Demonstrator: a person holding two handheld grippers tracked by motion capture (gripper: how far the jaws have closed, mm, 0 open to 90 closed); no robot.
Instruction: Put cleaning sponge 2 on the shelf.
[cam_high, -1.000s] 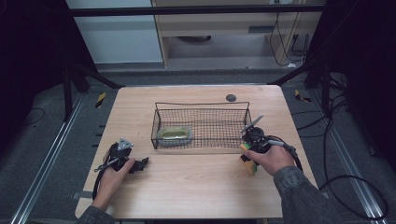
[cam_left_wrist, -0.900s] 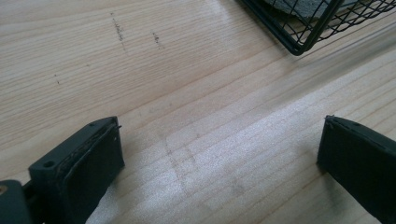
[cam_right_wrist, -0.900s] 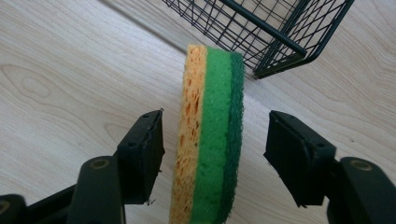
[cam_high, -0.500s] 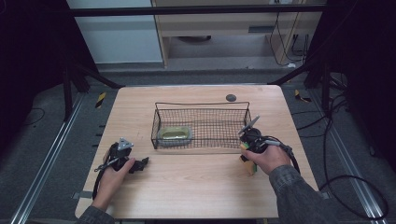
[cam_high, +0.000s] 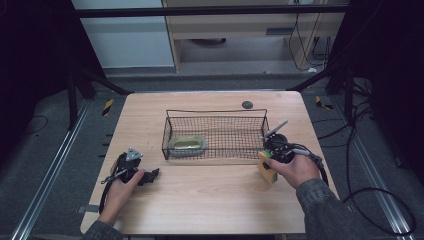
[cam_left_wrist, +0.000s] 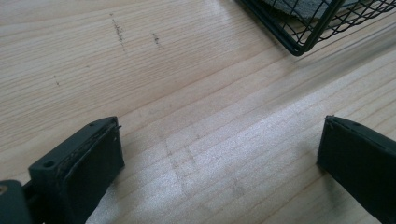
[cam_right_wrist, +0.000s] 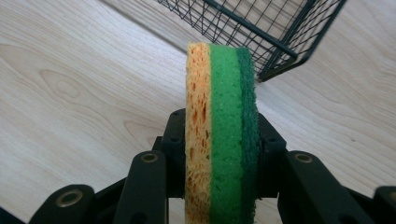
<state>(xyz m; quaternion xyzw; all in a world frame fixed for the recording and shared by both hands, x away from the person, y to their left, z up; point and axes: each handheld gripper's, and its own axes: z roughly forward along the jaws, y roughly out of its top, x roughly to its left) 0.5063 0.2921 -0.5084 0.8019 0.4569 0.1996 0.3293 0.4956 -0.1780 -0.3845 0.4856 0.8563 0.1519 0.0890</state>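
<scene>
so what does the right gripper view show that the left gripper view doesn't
The right gripper view has a sponge with orange, light green and dark green layers, standing on edge and clamped in the right gripper, whose jaws have just closed on it. The left gripper view has the left gripper with jaws wide apart over bare wood, nothing between them. Both show the wooden table and a corner of the black wire basket.
</scene>
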